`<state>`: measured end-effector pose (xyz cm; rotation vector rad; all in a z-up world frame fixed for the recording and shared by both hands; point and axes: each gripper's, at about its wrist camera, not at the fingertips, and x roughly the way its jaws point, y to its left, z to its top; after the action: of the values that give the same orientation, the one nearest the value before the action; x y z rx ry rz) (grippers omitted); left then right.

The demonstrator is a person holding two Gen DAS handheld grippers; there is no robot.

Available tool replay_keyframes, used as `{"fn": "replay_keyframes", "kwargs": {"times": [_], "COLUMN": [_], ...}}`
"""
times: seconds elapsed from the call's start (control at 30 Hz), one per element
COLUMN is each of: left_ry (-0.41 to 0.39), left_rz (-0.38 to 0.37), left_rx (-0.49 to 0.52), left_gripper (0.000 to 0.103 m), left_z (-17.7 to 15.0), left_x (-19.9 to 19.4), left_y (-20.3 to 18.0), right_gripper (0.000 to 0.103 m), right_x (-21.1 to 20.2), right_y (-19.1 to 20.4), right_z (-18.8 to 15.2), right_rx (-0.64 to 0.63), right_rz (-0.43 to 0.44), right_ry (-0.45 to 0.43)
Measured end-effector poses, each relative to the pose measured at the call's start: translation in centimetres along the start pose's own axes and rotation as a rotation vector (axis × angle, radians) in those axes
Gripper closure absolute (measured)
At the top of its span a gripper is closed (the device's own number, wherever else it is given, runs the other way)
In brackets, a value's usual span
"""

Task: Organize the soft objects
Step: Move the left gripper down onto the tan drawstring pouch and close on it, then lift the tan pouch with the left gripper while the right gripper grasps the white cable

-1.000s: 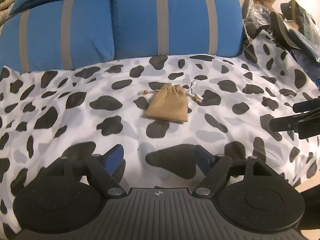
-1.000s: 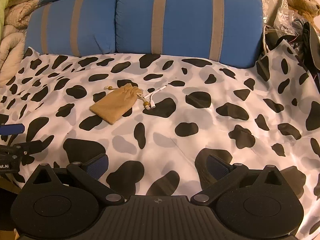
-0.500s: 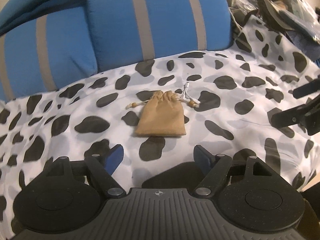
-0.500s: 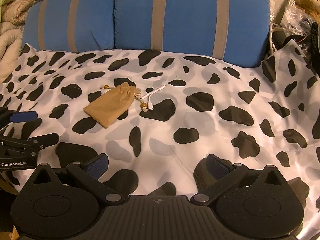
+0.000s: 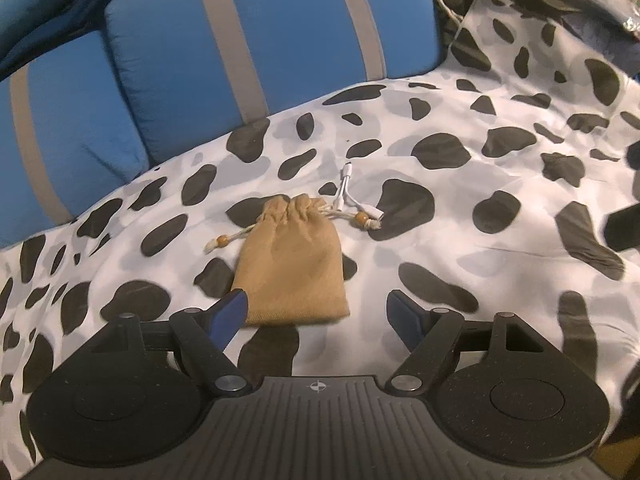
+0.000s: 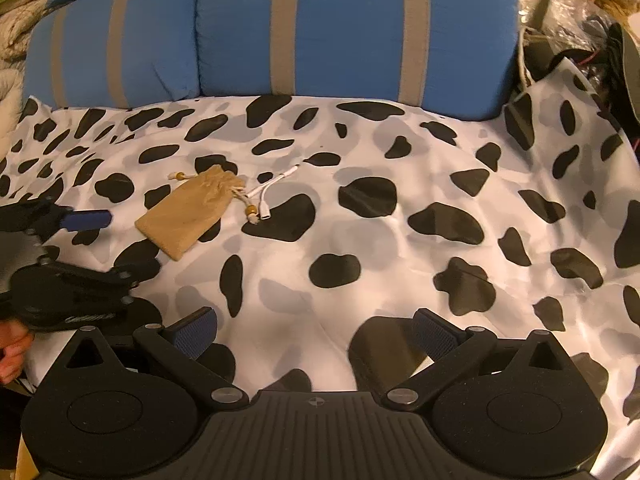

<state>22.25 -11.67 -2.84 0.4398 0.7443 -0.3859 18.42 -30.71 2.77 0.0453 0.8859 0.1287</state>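
Both sets of jaws are standing released, with nothing pinched between them. I am holding the left gripper (image 5: 318, 312) low over the cow-print sheet (image 5: 460, 248), pointing down at the tan drawstring pouch (image 5: 292, 264). The pouch's near, closed end is lying between my two blue pads (image 5: 230, 314), closer to the left one, and neither pad is pressing on it. The pouch is lying flat on the sheet with its gathered mouth at the far end, its beaded cords trailing out to the left and right. A white cable adapter (image 5: 348, 196) is resting on the sheet just beyond the mouth, to the right, touching the right cord.

I am keeping the right gripper (image 6: 316, 332) over bare sheet, well apart from the pouch (image 6: 192, 212), which sits to the far left in that view. From there I am seeing the left gripper (image 6: 90, 218) coming in from the left edge, its upper blue pad near the pouch, with a bit of my hand (image 6: 12, 350) showing behind it. Two blue pillows with grey stripes (image 6: 352, 28) are lining the far side of the sheet.
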Motion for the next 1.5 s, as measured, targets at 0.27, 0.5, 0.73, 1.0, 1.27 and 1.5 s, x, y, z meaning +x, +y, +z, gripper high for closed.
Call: {"fn": "replay_keyframes", "kwargs": {"times": [0.27, 0.5, 0.73, 1.0, 1.27, 1.5], "left_ry": [0.068, 0.088, 0.152, 0.161, 0.109, 0.067], "left_rz": [0.062, 0.036, -0.009, -0.048, -0.086, -0.113], "left_rx": [0.088, 0.026, -0.04, -0.142, -0.18, -0.244], "left_gripper": [0.048, 0.071, 0.097, 0.099, 0.099, 0.099], "left_z": [0.3, 0.5, 0.5, -0.3, -0.9, -1.3], "left_x": [4.7, 6.2, 5.7, 3.8, 0.9, -1.5], "left_y": [-1.2, 0.1, 1.5, 4.3, 6.5, 8.5], "right_gripper": [0.0, 0.0, 0.0, 0.0, 0.0, 0.0], "right_x": [-0.3, -0.3, 0.0, 0.8, 2.3, 4.1], "right_y": [-1.5, -1.8, -1.1, -0.1, 2.1, 3.9], "right_z": [0.0, 0.1, 0.2, 0.5, 1.7, 2.9], "right_rx": [0.037, 0.049, 0.03, 0.035, 0.01, -0.008], "right_rz": [0.008, 0.022, 0.031, 0.046, 0.065, 0.085], "right_ry": [0.005, 0.013, 0.019, 0.032, 0.031, 0.023]}}
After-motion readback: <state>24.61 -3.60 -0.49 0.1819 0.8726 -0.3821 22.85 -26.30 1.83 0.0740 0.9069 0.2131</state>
